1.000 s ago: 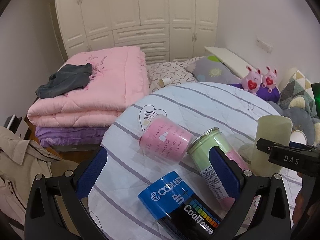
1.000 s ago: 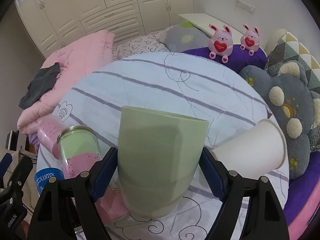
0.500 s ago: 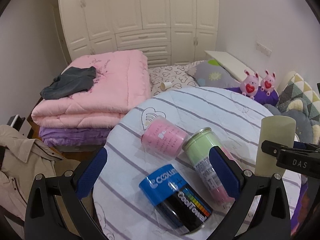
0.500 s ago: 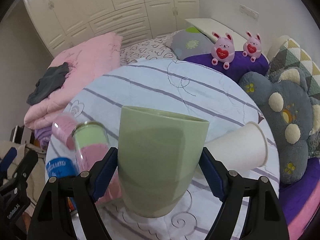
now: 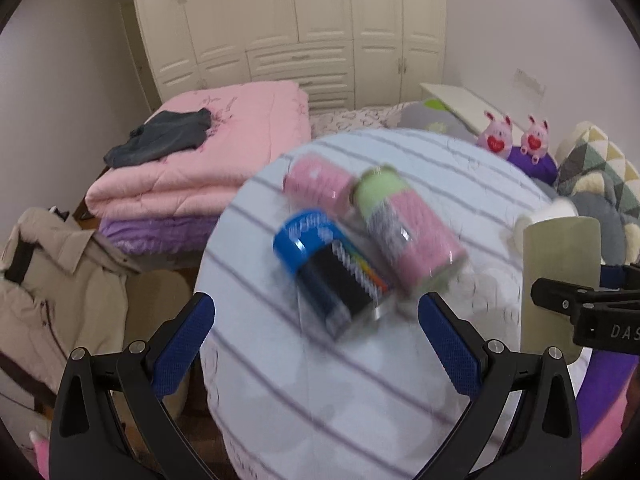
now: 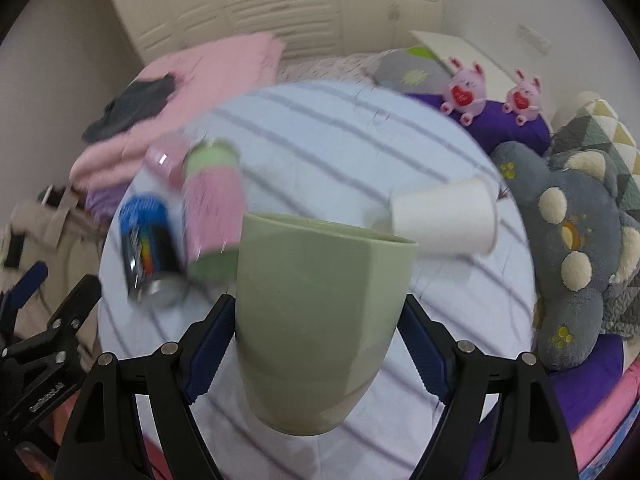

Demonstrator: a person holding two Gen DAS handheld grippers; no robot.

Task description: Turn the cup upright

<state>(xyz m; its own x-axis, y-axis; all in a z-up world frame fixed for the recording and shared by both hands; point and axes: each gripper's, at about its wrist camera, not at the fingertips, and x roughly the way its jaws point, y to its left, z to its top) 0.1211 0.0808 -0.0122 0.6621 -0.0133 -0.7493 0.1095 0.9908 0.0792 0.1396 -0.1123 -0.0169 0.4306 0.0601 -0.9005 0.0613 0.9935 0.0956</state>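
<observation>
My right gripper (image 6: 316, 344) is shut on a pale green cup (image 6: 316, 312), held upright with its mouth up, above the near part of the round striped table (image 6: 340, 136). The cup also shows at the right of the left wrist view (image 5: 560, 280), clamped in the right gripper's black fingers (image 5: 576, 304). My left gripper (image 5: 316, 344) is open and empty, above the table's near left edge. A white paper cup (image 6: 444, 220) lies on its side on the table, right of the green cup.
A blue and black can (image 5: 332, 272), a pink and green jar (image 5: 404, 232) and a pink cup (image 5: 316, 184) lie on their sides left of centre. Folded pink quilts (image 5: 200, 168) are behind, a beige coat (image 5: 52, 280) at left, plush cushions (image 6: 572, 248) at right.
Both grippers have pulled back and risen, so the table looks smaller and farther. The green cup stays clamped upright in the right gripper. The left gripper stays open.
</observation>
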